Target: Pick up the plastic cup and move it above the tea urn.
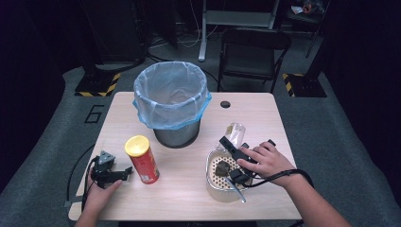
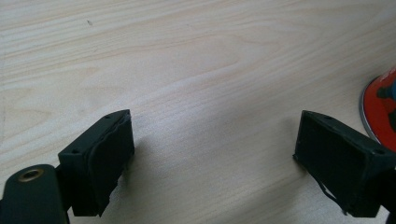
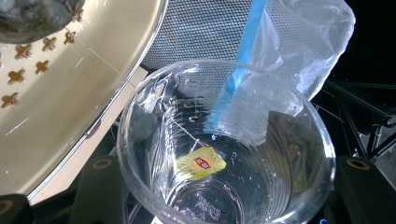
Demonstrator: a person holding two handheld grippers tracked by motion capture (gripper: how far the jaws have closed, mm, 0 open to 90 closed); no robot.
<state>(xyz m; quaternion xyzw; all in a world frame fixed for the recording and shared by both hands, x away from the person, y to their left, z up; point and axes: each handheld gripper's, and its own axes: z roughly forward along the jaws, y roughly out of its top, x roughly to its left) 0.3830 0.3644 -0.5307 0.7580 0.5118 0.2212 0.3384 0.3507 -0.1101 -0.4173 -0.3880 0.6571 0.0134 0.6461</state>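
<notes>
My right gripper [image 1: 233, 141] is shut on a clear plastic cup [image 1: 235, 131], held tilted just past the far rim of a cream strainer bowl [image 1: 210, 182]. In the right gripper view the cup [image 3: 224, 154] sits between the two jaws, with a yellow tea-bag tag [image 3: 201, 163] stuck inside it. A dark wet lump [image 1: 222, 166] lies in the strainer [image 3: 70, 98]. My left gripper [image 1: 124, 173] rests on the table at the front left, open and with nothing in it [image 2: 212, 158]. A red can with a yellow lid [image 1: 142, 158] stands just right of it.
A mesh bin lined with a clear, blue-edged bag [image 1: 171, 94] stands at the table's back middle, right behind the cup [image 3: 299, 42]. A metal utensil [image 1: 236, 189] leans out of the strainer. A folding chair [image 1: 253, 52] stands beyond the table.
</notes>
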